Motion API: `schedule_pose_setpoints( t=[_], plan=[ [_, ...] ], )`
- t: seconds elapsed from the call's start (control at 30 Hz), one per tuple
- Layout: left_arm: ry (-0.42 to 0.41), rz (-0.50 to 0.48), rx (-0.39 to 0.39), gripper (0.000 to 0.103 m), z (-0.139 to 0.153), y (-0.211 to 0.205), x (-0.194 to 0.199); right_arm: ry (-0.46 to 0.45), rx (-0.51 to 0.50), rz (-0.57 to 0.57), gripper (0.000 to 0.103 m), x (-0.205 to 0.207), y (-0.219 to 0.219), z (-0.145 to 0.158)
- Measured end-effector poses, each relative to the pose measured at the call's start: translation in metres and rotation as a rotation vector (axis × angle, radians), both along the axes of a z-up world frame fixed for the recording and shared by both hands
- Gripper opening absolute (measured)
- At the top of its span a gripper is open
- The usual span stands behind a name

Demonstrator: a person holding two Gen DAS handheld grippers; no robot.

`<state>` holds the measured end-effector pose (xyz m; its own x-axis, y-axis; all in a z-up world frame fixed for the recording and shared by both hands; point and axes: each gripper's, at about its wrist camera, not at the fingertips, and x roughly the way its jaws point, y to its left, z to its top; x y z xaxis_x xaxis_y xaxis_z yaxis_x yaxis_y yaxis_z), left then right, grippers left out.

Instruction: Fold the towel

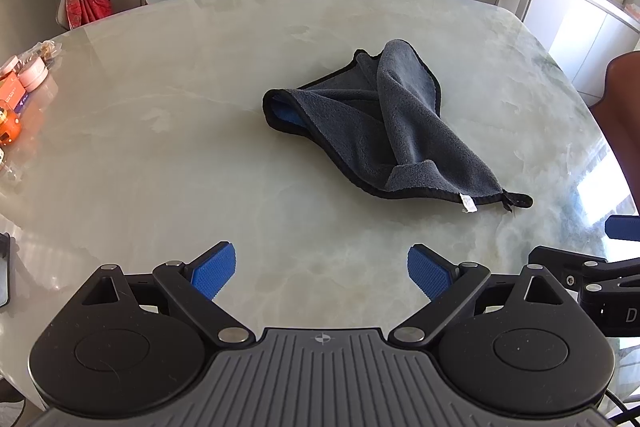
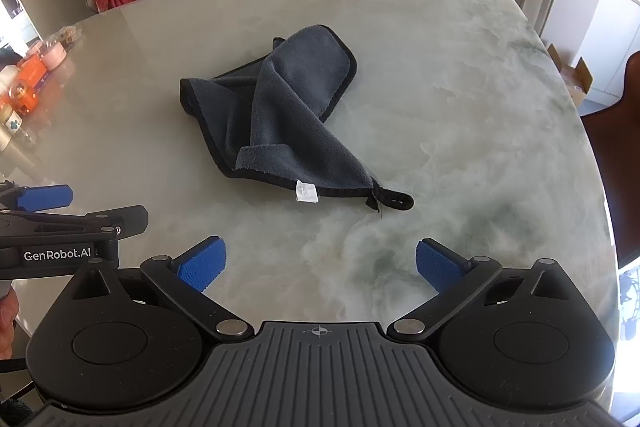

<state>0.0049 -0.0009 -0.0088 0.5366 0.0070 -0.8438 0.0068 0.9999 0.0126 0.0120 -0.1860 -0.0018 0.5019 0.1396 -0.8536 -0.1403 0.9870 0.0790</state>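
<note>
One towel (image 1: pixel 384 119), dark grey pile with black bound edging and a blue underside showing at its left opening, lies crumpled near the middle of the pale marbled counter (image 1: pixel 160 155), well apart from both tools. Condition: bunched and partly doubled over itself, one lobe raised at the far side, a near corner turned back; white care label (image 2: pixel 306 193) and black hanging loop (image 2: pixel 396 201) sit at the near right corner. Handling, as judged: light, soft and limp, likely to sag and slide easily on the glossy stone, no risk of breakage; it should need spreading flat before any fold. Suggested holds: the bound edge at the near right corner beside the loop, and the left corner by the blue opening. Left hand-held gripper (image 1: pixel 320 269): blue pads spread wide, nothing between them, hovering over the near counter. Right hand-held gripper (image 2: pixel 318 265): likewise spread and empty, beside the left one. Containers: small pink round tubs (image 1: pixel 32 69) and an orange box (image 1: pixel 12 91) at the far left edge, contents not visible.
</note>
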Motion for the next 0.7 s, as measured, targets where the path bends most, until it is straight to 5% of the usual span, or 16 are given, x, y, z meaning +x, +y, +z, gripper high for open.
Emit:
schedule_pose_setpoints(
  t=[0.7],
  plan=[
    [0.027,-0.004,-0.009,0.096,-0.001,0.003,0.010,0.027,-0.010,0.006,0.102,0.009,0.002,-0.003]
  ],
)
